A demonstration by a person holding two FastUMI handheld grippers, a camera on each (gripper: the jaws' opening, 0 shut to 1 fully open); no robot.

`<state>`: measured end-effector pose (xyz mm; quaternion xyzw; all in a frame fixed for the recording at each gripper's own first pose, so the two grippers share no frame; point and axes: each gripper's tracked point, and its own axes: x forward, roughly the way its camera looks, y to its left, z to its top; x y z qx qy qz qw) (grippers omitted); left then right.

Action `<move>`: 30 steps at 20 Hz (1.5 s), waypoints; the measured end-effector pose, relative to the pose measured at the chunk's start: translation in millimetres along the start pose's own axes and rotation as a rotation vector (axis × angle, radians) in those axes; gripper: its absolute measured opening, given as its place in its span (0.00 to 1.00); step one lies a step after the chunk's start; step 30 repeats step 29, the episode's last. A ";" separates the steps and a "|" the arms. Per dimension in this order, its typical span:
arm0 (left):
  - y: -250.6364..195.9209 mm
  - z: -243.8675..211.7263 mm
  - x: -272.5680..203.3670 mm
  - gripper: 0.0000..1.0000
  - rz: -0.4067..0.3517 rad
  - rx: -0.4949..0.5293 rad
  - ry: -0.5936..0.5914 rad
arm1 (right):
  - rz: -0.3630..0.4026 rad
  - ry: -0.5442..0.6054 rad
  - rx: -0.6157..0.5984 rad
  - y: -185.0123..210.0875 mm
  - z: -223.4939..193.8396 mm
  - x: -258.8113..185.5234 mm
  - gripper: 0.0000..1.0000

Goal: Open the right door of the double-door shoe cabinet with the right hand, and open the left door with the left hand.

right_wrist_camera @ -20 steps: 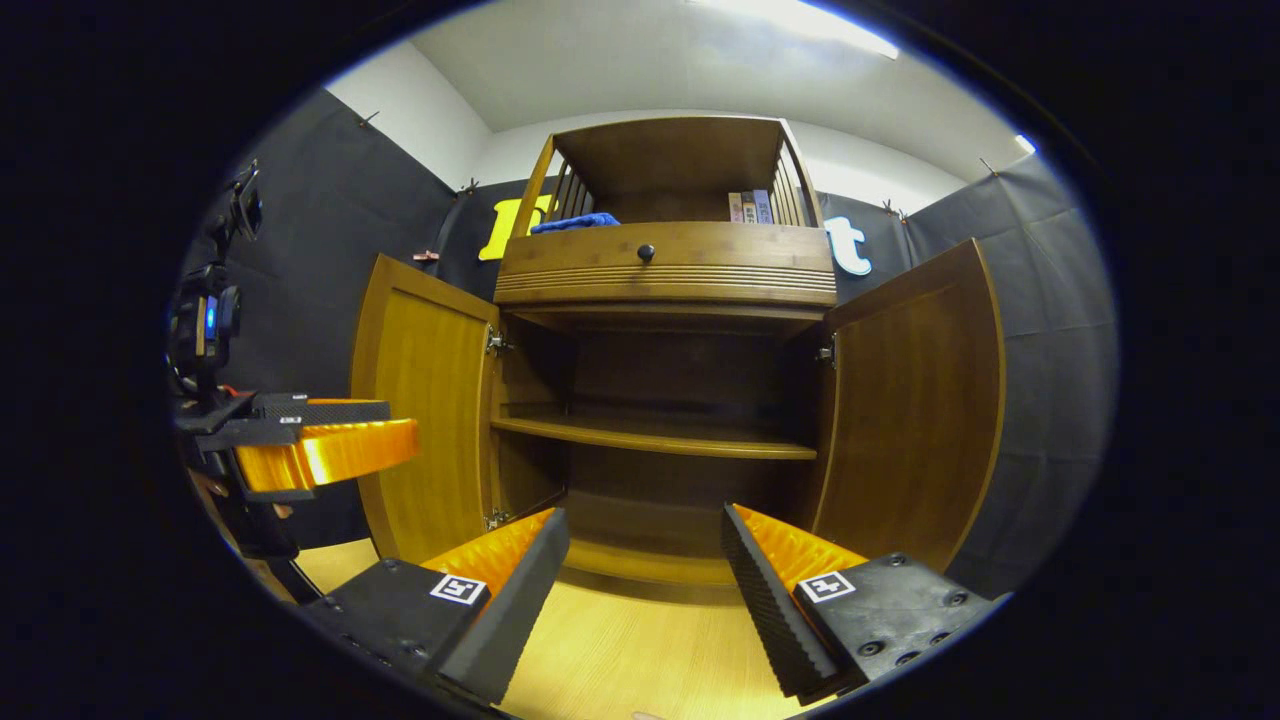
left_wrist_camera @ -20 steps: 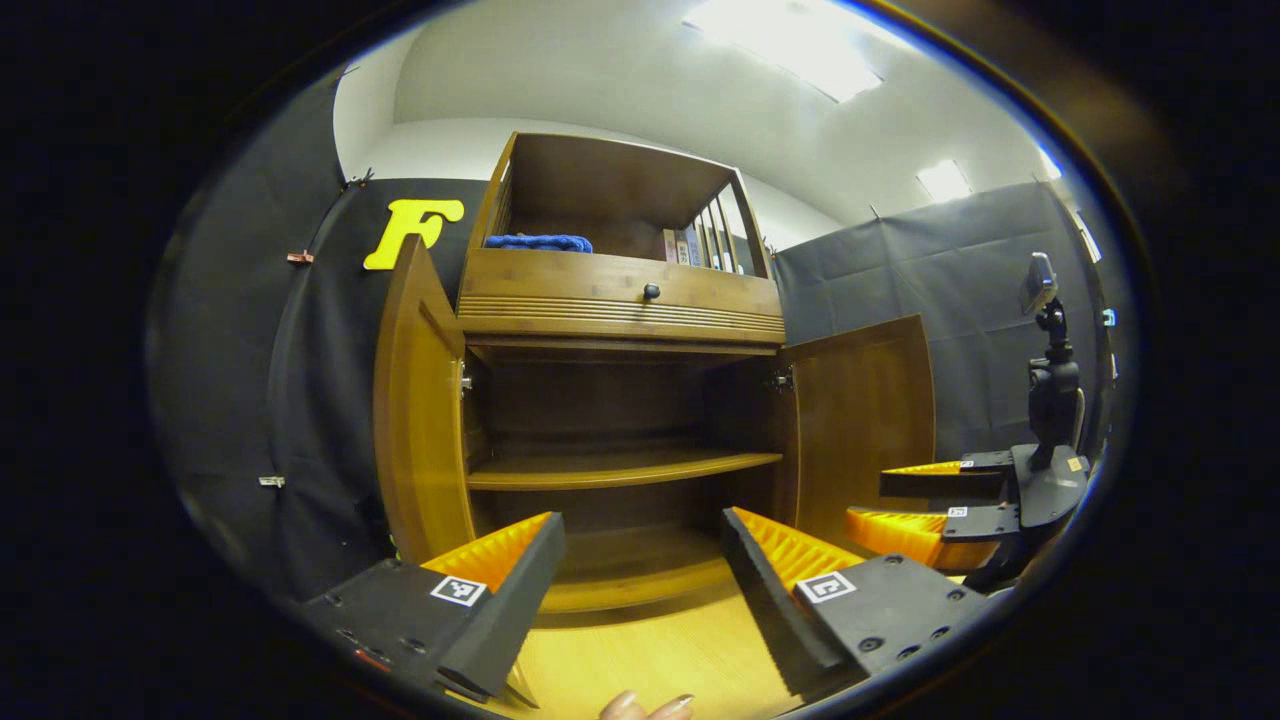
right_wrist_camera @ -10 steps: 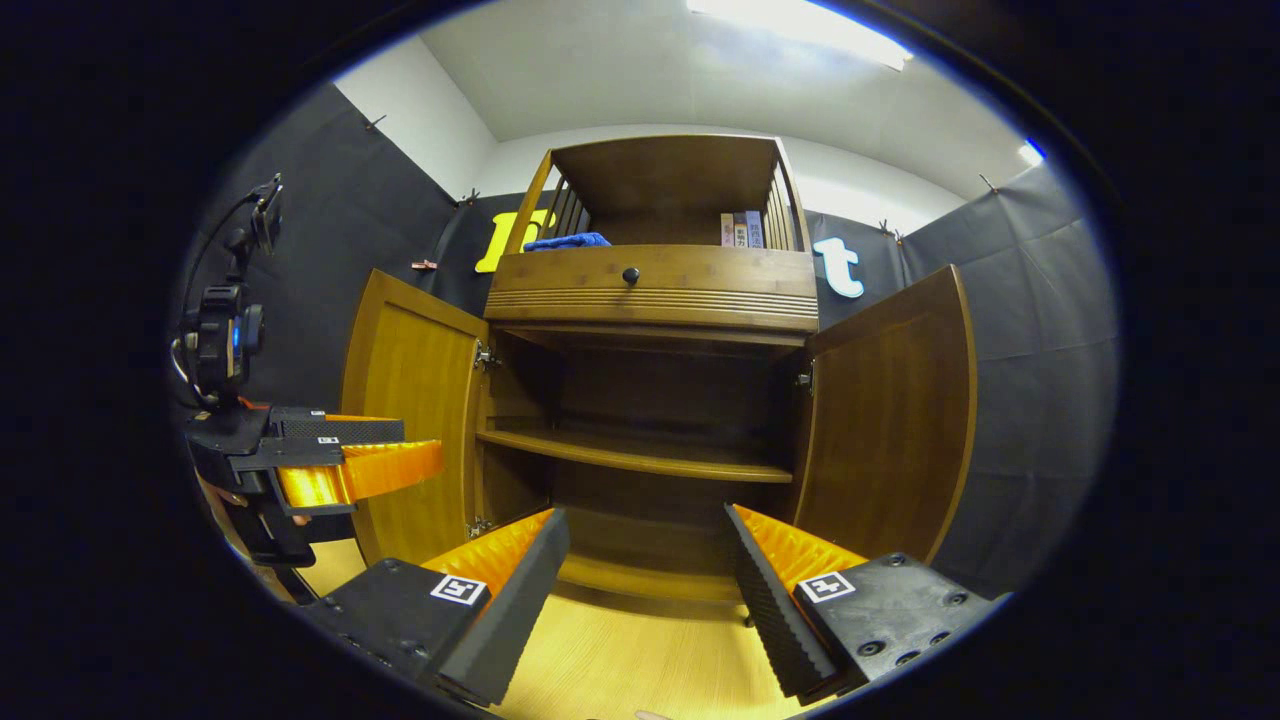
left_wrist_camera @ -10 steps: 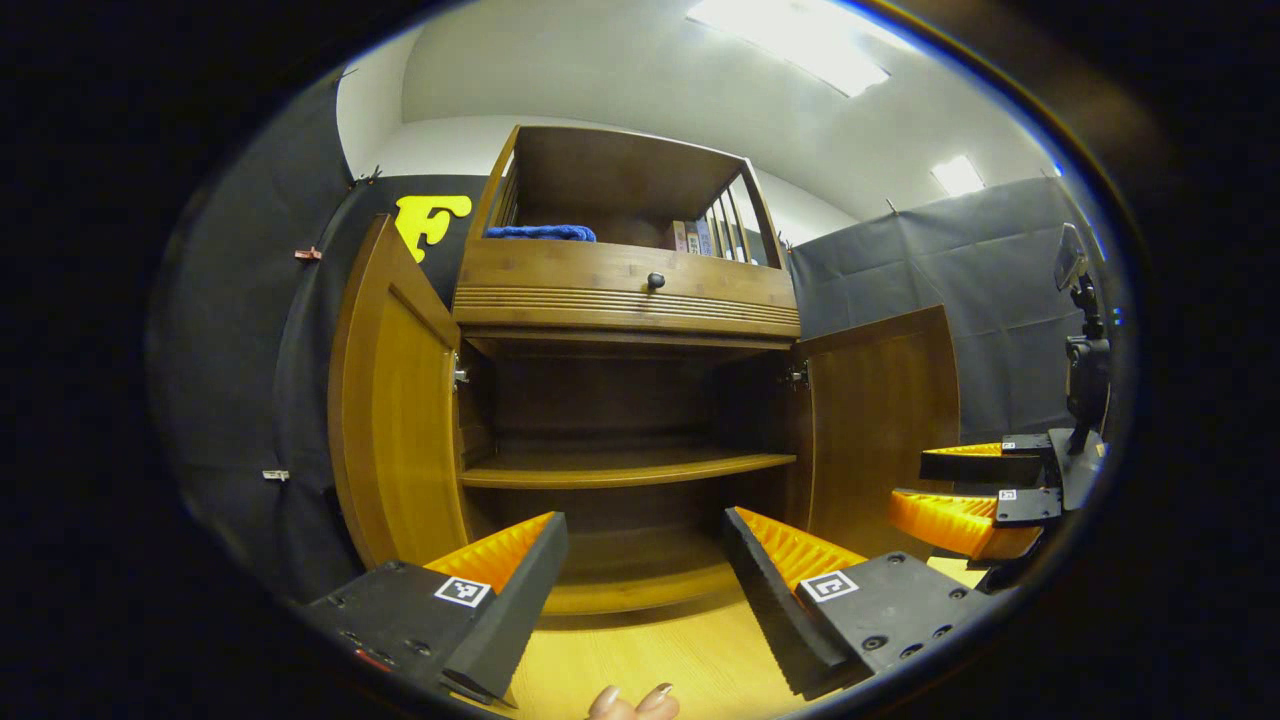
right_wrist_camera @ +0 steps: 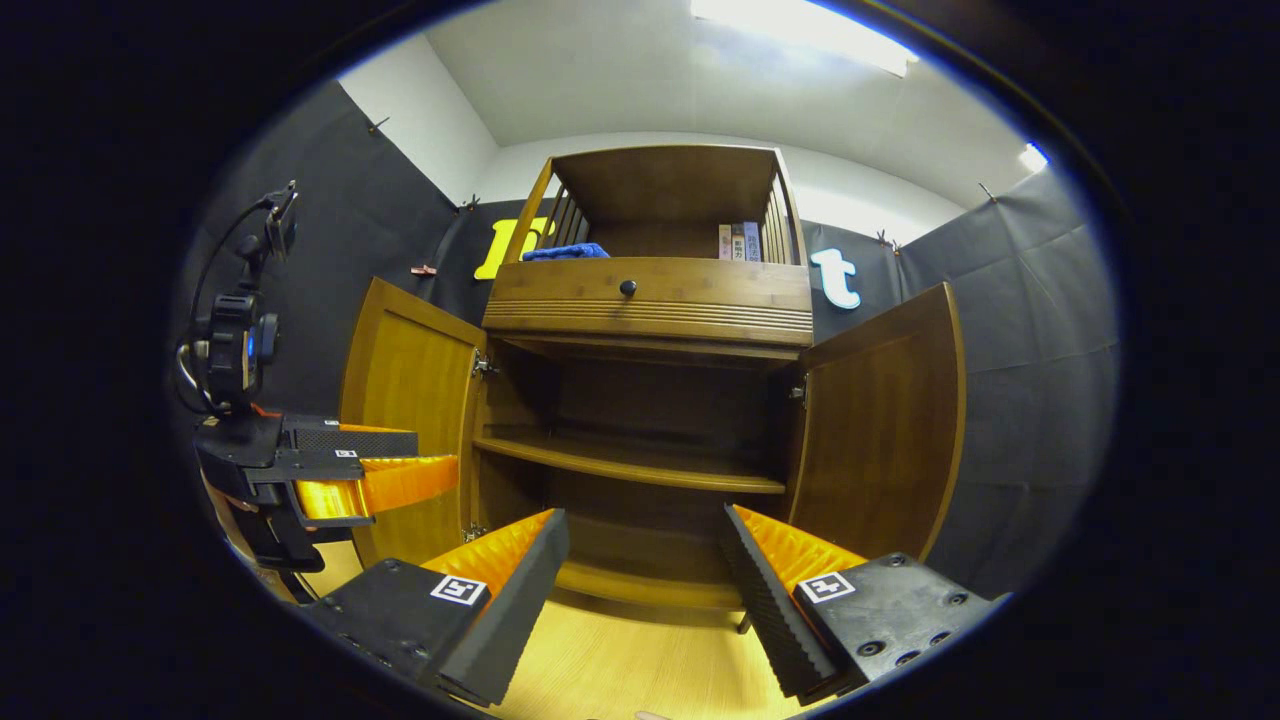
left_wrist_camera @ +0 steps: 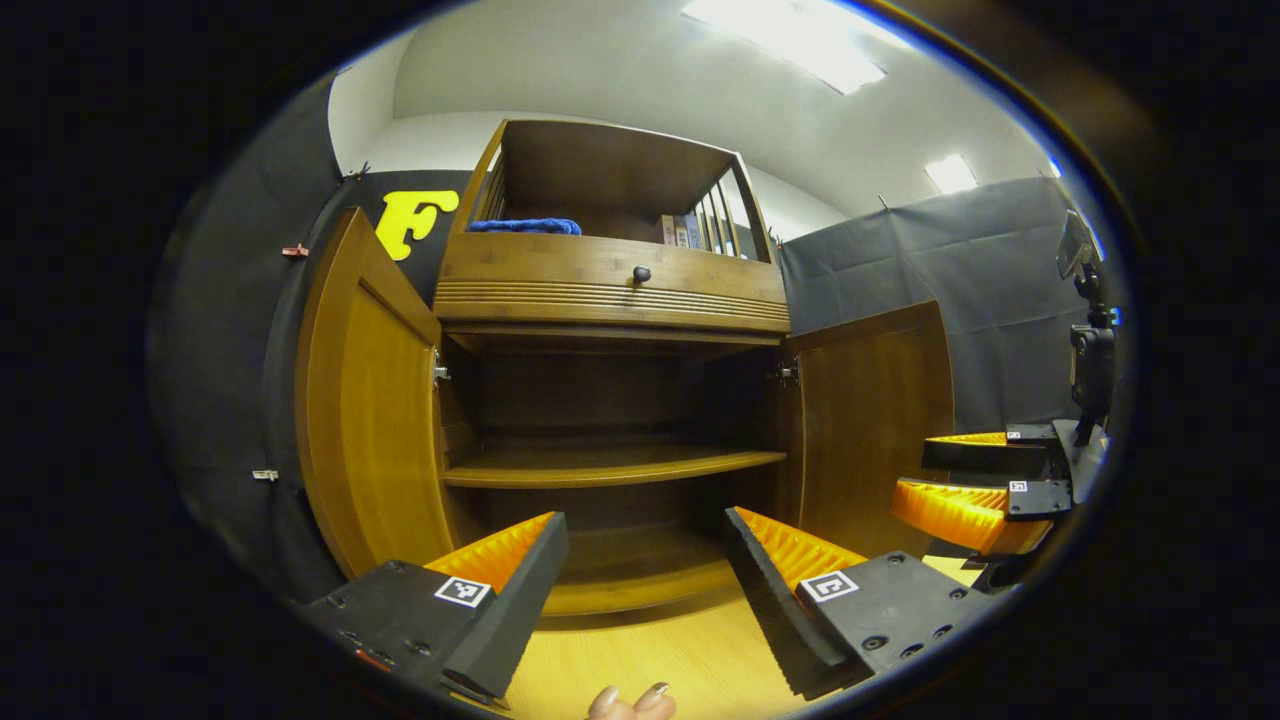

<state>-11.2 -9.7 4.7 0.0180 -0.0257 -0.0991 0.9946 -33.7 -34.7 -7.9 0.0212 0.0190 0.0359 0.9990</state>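
Observation:
The wooden shoe cabinet [left_wrist_camera: 610, 290] [right_wrist_camera: 650, 300] stands ahead with both doors swung wide. Its left door [left_wrist_camera: 365, 410] [right_wrist_camera: 415, 430] and right door [left_wrist_camera: 870, 420] [right_wrist_camera: 885, 420] stand outward, baring a dark inside with one shelf [left_wrist_camera: 600, 465] [right_wrist_camera: 630, 462]. My left gripper [left_wrist_camera: 645, 555] is open, empty, in front of the cabinet's base, apart from the doors. My right gripper [right_wrist_camera: 645, 555] is open and empty too. In the left gripper view the right gripper [left_wrist_camera: 975, 480] hangs by the right door; in the right gripper view the left gripper [right_wrist_camera: 370, 470] hangs before the left door.
A drawer with a dark knob [left_wrist_camera: 641, 273] [right_wrist_camera: 627, 288] sits above the doors. The top shelf holds a blue cloth [left_wrist_camera: 525, 226] [right_wrist_camera: 565, 251] and books [right_wrist_camera: 740, 241]. Light wooden floor [left_wrist_camera: 650, 650] lies below. Black cloth walls stand on both sides. Fingertips of a hand [left_wrist_camera: 630, 702] show at the bottom edge.
Both grippers have drawn back a little from the cabinet. The left door has swung wider open. Both grippers stay open.

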 end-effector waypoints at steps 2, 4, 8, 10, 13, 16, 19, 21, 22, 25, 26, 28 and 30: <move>0.0 0.2 -0.8 1.00 -0.001 0.003 -0.003 | 0.008 0.001 -0.003 2.6 -0.3 0.5 0.97; -4.6 1.8 -1.4 1.00 -0.017 0.000 -0.007 | 0.008 0.006 -0.015 3.0 -0.5 0.1 0.97; -12.5 3.9 -2.3 0.96 -0.048 -0.013 -0.015 | 0.003 0.011 -0.037 3.3 -3.4 -3.6 0.97; -13.2 4.5 -1.1 0.96 -0.053 -0.013 -0.015 | -0.002 0.009 -0.036 1.8 -2.6 -5.9 0.97; -13.8 2.3 -0.5 1.00 -0.055 -0.011 -0.007 | -0.006 0.010 -0.028 0.6 -3.3 -6.2 0.97; -13.5 0.9 -2.0 0.96 -0.054 -0.005 -0.004 | -0.004 0.012 -0.026 1.7 -2.4 -5.1 0.97; -14.0 2.0 -2.6 0.96 -0.059 0.000 -0.011 | -0.006 0.012 -0.033 1.7 -4.0 -6.1 0.97; -15.8 2.4 -4.6 0.96 -0.061 0.000 -0.015 | -0.008 0.012 -0.036 2.0 -4.2 -5.9 0.97; -15.3 3.2 -4.3 1.00 -0.061 0.000 -0.016 | -0.009 0.012 -0.036 1.7 -5.0 -6.1 0.97; -10.3 1.8 -4.4 0.96 -0.047 0.000 -0.015 | -0.008 0.010 -0.030 2.2 -4.0 -4.4 0.97; -8.8 1.9 -4.3 0.96 -0.042 0.000 -0.016 | -0.008 0.009 -0.029 2.5 -3.2 -3.7 0.97; -7.2 1.4 -4.9 0.96 -0.037 -0.001 -0.014 | 0.001 0.003 -0.029 5.4 -2.1 -2.8 0.97; -5.7 1.1 -4.8 1.00 -0.037 -0.002 -0.013 | 0.005 -0.002 -0.029 6.7 -1.5 -3.0 0.97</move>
